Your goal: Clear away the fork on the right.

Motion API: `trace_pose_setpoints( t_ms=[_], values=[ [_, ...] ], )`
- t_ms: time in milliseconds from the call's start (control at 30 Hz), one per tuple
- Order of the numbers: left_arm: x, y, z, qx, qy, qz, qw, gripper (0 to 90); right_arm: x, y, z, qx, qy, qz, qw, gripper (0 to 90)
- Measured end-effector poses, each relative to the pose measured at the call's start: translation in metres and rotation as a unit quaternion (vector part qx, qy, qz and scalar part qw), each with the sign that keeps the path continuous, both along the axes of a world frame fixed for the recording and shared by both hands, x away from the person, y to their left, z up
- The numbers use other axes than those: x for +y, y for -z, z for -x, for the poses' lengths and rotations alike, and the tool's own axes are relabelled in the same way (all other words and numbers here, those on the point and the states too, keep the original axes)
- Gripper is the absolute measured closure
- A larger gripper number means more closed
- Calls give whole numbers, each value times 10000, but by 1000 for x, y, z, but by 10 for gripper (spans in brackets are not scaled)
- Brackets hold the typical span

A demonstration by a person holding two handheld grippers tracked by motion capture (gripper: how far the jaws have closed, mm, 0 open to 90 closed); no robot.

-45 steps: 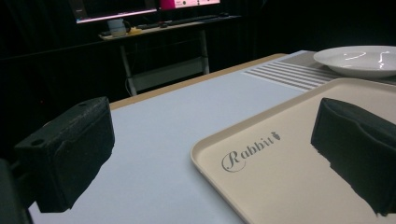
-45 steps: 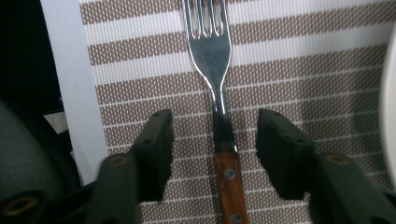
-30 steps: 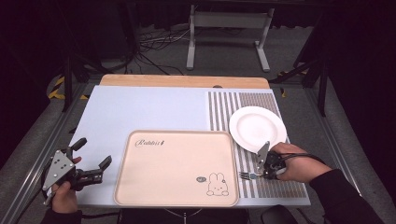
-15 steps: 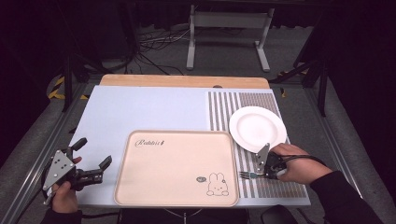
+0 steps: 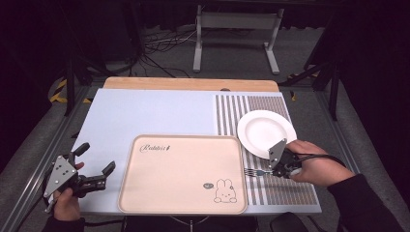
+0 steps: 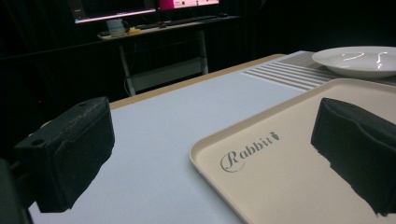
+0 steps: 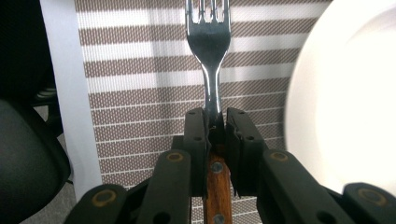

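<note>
The bench (image 5: 145, 113) carries 1 beige tray (image 5: 183, 174), 1 white plate (image 5: 266, 131), 1 striped placemat (image 5: 285, 186) and 1 fork (image 7: 208, 44). The right gripper (image 7: 216, 122) is clamped on the fork at the neck, where the steel meets the wooden handle; the 4 tines point straight ahead of its jaws over the brown and white stripes, and the plate lies just to its right in the right gripper view. In the high view the fork's tines reach toward the tray's edge. The left gripper (image 5: 94, 164) is spread wide with nothing between its 2 black jaws, held just beside the tray's near left side; the tray's "Rabbit" lettering sits ahead of it.
</note>
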State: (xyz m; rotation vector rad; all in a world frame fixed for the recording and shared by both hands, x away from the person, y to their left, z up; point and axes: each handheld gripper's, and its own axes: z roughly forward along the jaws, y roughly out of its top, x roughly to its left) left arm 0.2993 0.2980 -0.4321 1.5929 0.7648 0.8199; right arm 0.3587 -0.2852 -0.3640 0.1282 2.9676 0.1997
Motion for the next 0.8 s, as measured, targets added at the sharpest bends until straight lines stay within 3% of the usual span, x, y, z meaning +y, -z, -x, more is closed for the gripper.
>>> trace_pose_setpoints(
  t_ms=[300, 533, 800],
  values=[
    [0, 0, 0, 2, 4, -4, 10000, 3, 8, -20, -2, -173, 194, -275, 9993, 794],
    [0, 0, 0, 0, 12, -27, 10000, 3, 19, -27, -5, -278, 157, -414, 9986, 794],
    [0, 0, -1, 2, 15, -16, 10000, 3, 45, -38, -3, -372, 158, -662, 9970, 794]
  ],
)
